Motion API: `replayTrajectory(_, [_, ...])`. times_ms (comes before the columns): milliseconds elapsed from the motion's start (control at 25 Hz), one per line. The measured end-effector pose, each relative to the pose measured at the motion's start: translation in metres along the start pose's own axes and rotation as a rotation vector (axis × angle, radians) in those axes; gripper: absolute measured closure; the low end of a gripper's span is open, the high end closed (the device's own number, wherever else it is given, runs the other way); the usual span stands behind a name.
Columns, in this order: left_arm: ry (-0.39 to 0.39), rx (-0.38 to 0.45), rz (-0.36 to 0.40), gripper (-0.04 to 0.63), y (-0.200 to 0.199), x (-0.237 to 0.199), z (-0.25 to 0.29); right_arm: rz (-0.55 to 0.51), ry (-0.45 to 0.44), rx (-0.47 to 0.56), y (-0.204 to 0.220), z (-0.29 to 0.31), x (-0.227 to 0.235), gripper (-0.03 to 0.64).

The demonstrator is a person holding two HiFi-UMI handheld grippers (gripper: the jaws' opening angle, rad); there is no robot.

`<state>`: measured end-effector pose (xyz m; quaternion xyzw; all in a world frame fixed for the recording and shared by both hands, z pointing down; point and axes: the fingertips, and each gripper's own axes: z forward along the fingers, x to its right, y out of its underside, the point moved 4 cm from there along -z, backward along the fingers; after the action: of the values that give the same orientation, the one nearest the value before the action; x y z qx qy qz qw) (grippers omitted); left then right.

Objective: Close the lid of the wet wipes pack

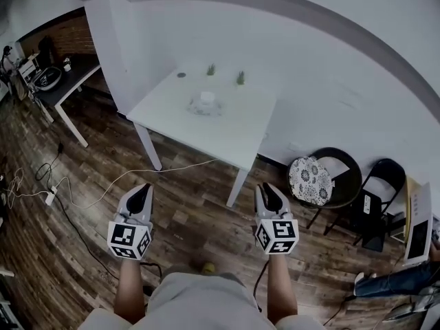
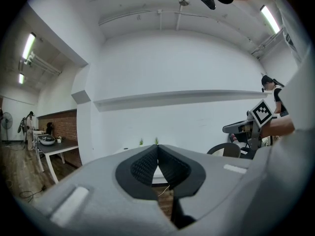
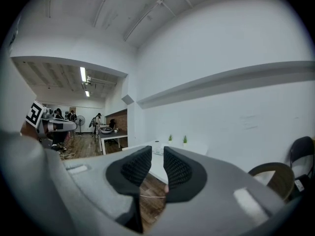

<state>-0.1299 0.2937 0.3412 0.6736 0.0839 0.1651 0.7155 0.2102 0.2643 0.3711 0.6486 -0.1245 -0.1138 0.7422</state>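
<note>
The wet wipes pack (image 1: 206, 104) lies near the middle of a white table (image 1: 234, 133) some way ahead of me; its lid is too small to make out. My left gripper (image 1: 141, 192) and right gripper (image 1: 269, 192) hang side by side above the wooden floor, well short of the table. The left gripper's (image 2: 157, 147) jaws meet at the tips with nothing held. A narrow gap shows between the right gripper's (image 3: 157, 151) jaws, which hold nothing, and through it the pack (image 3: 158, 146) is visible on the table. In the left gripper view the jaws hide the pack.
Two small green plants (image 1: 211, 69) (image 1: 240, 78) stand at the table's far edge by the white wall. A dark desk (image 1: 65, 81) stands at the left. Two black chairs (image 1: 323, 177) (image 1: 381, 184) stand at the right. A white cable (image 1: 103, 184) trails across the floor.
</note>
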Motion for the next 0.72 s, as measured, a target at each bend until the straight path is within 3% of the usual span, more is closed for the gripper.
replayTrajectory(720, [-0.004, -0.003, -0.008, 0.589, 0.012, -0.074, 0.13, 0.01, 0.005, -0.013, -0.004, 0.143, 0.025, 0.537])
